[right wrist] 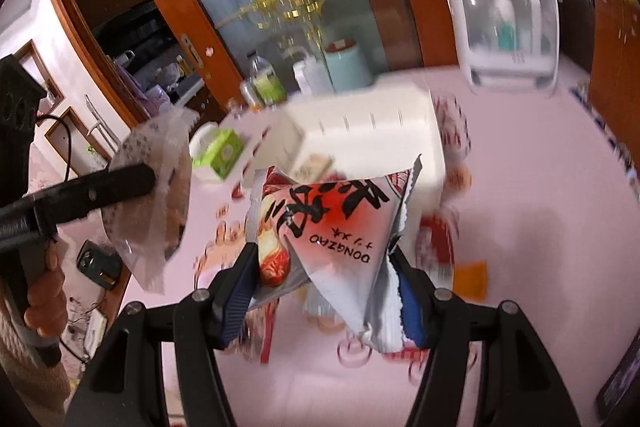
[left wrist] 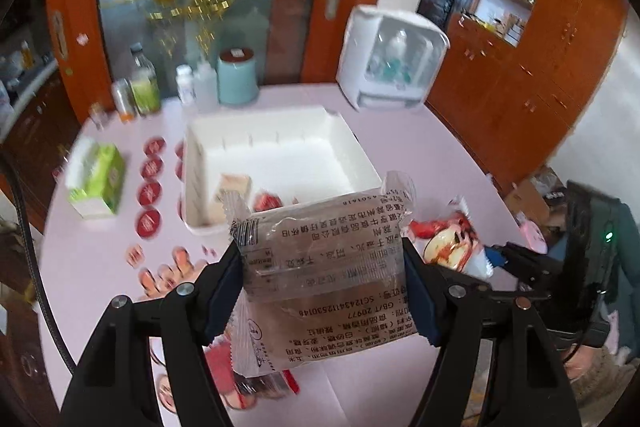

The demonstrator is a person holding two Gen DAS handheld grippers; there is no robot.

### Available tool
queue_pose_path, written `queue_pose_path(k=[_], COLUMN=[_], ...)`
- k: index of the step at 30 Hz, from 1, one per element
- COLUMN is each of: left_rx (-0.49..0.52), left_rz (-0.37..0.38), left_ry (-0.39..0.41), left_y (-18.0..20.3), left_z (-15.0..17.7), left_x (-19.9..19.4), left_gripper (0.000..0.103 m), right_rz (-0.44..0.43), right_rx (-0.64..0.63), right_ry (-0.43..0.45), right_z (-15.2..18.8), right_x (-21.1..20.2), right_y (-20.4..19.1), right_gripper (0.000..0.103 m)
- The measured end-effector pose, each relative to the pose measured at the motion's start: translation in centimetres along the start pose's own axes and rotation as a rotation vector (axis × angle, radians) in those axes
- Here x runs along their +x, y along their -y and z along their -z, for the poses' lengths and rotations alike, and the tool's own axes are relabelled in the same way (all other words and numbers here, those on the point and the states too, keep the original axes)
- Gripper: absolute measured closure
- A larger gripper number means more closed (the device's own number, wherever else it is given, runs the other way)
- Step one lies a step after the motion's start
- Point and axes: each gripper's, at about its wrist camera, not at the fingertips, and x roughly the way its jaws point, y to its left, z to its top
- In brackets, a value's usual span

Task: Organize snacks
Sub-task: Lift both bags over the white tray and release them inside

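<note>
Snack packets (left wrist: pixel 324 267) (right wrist: pixel 340 227) clamped between both half-spread hand-held grippers (left wrist: pixel 324 291) (right wrist: pixel 324 287)

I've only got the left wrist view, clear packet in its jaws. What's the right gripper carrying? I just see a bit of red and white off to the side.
Observer: The right gripper holds a red and white snack bag printed DONGZAO, pinched between both fingers.
Operator: Is that bag flat?
Observer: No, it is creased into a peak, its torn-looking silver edge hanging by the blue pad.
Operator: How does my packet look from there?
Observer: The clear packet shows edge-on, its patterned seal on top, gripped by the left gripper.
</note>
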Motion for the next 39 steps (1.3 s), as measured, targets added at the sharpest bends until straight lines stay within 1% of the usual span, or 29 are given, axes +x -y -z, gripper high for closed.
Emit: queue_pose_path(k=[5, 7, 10, 13, 15, 17, 19, 21, 24, 27, 29, 33, 35, 36, 37, 38, 39], left_rx=[0.021, 0.022, 0.019, 0.015, 0.016, 0.01, -0.007, -0.007, 0.003, 0.004, 0.009, 0.008, -0.007, -0.022, -0.032, -0.035, -0.036], left_rz=[-0.078, -0.108, -0.174, -0.217, -0.252, -0.258, -0.252, -0.264, -0.284, -0.286, -0.285, -0.286, -0.269, -0.265, -0.271, -0.277, -0.282], left_ry=[0.069, 0.082, 0.106, 0.12, 0.116, 0.098, 0.068, 0.045, 0.005, -0.038, -0.062, -0.101, -0.121, -0.13, -0.127, -0.119, -0.108], left_y=[-0.6, -1.0, -1.9, -2.9, -3.6, -4.4, -5.3, -5.8, -6.6, -7.6, -8.0, -8.6, -9.0, -9.3, -9.6, -9.8, -10.0], left_z=[-3.7, -5.0, -6.9, -8.4, -9.3, -9.8, -10.2, -10.2, -10.2, -10.1, -9.9, -9.3, -9.0, -8.9, -8.8, -8.9, -8.9], left_x=[-0.6, -0.4, 0.8, 2.6, 4.4, 6.2, 8.3, 10.2, 12.9, 15.5, 16.9, 18.8, 19.2, 19.3, 19.1, 19.0, 18.7], left_gripper=[0.032, 0.032, 0.032, 0.032, 0.031, 0.031, 0.031, 0.031, 0.031, 0.03, 0.029, 0.025, 0.018, 0.016, 0.015, 0.009, 0.005], right_rz=[0.06, 0.087, 0.137, 0.184, 0.208, 0.247, 0.277, 0.309, 0.331, 0.357, 0.346, 0.344, 0.323, 0.314, 0.312, 0.314, 0.31], right_rx=[-0.048, -0.053, -0.04, -0.011, -0.002, 0.002, -0.001, -0.006, -0.02, -0.037, -0.036, -0.039, -0.028, -0.026, -0.032, -0.039, -0.048], right_ry=[0.105, 0.142, 0.183, 0.185, 0.181, 0.166, 0.137, 0.108, 0.064, 0.021, -0.011, -0.067, -0.094, -0.097, -0.086, -0.074, -0.057], right_z=[-5.0, -6.7, -9.1, -11.4, -12.2, -12.8, -13.2, -13.1, -12.8, -12.2, -11.8, -11.0, -10.6, -10.5, -10.4, -10.3, -10.2], right_x=[-0.1, 0.3, 1.4, 3.7, 5.2, 7.0, 9.0, 10.4, 12.6, 14.7, 15.8, 17.7, 18.2, 18.3, 18.2, 18.1, 17.9], right_y=[-1.4, -1.7, -1.8, -1.3, -1.1, -0.9, -0.5, -0.2, 0.1, 0.3, 0.5, 0.9, 1.4, 1.4, 1.5, 1.3, 1.2], right_gripper=[0.04, 0.04, 0.04, 0.04, 0.04, 0.04, 0.039, 0.039, 0.039, 0.038, 0.035, 0.035, 0.033, 0.031, 0.023, 0.017, 0.005])
